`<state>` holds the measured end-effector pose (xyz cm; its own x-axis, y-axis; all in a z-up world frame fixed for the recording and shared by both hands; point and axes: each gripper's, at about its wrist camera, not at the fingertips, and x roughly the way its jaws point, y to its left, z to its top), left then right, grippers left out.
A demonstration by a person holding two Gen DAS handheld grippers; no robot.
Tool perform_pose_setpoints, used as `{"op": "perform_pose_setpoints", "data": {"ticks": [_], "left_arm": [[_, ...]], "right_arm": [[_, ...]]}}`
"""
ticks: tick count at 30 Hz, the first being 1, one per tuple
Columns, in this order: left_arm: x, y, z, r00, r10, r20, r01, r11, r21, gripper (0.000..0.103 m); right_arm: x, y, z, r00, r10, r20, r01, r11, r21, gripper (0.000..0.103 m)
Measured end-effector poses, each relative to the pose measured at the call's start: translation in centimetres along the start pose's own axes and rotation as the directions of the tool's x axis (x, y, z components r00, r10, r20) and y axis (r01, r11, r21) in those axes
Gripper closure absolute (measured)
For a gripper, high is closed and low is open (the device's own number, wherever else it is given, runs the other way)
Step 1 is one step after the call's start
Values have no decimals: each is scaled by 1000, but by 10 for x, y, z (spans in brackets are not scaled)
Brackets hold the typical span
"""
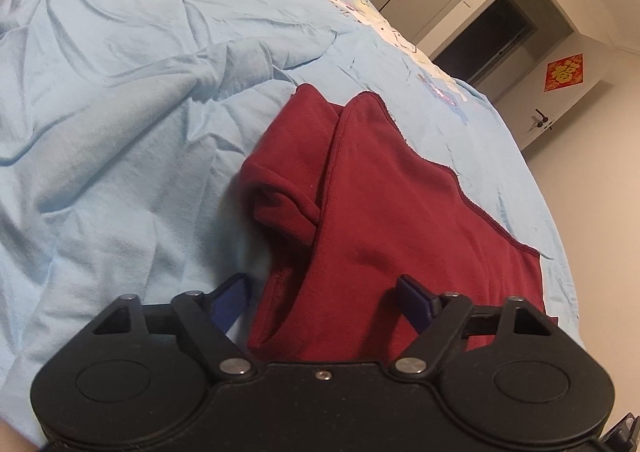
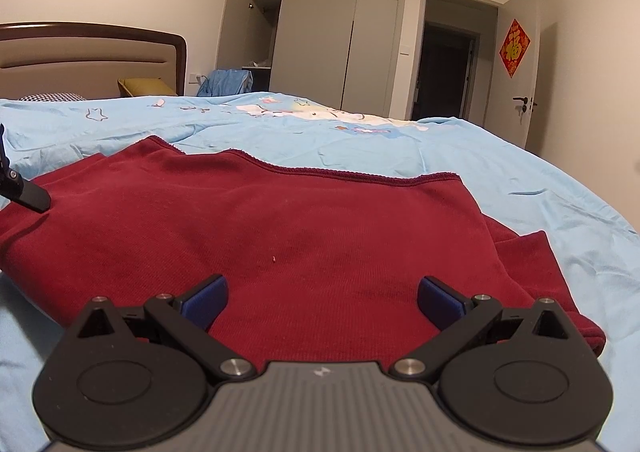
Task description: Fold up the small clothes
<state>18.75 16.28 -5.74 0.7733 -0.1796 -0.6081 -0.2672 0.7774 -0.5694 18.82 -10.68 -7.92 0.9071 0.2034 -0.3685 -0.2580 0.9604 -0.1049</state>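
My left gripper [image 1: 322, 298]: jaws spread fairly wide, astride the near edge of the red garment [image 1: 384, 220]; pads not pressing it.
My right gripper [image 2: 322, 302]: jaws wide apart, low over the garment's near edge, gripping nothing.
Red garment: partly folded, flat on the blue bedsheet [image 2: 500, 164].
Sleeve [image 1: 280, 188]: bunched at the garment's left side.
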Motion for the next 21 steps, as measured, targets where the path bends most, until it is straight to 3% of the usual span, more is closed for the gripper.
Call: {"op": "perform_pose_setpoints", "data": {"ticks": [3,10,12,15,21], "left_arm": [[-2,-6,3,1000,3,3,-3,1000,13,40],[0,-6,6,1000,-2,16,3,999,-34,42],[-1,-9,8,999,31,18,-30,999,-38,62],[-5,-17,11,998,58,19,-57,998,-17,82],[-17,-47,16,996,49,72,-56,994,94,89]], "right_arm": [[0,0,0,1000,0,0,0,1000,-1,0],[0,1,0,1000,-3,-7,3,1000,-2,0],[0,1,1,1000,-2,-11,2,1000,-3,0],[1,0,5,1000,4,-27,-4,1000,-13,0],[1,-5,19,994,45,-104,-50,998,-45,0]]}}
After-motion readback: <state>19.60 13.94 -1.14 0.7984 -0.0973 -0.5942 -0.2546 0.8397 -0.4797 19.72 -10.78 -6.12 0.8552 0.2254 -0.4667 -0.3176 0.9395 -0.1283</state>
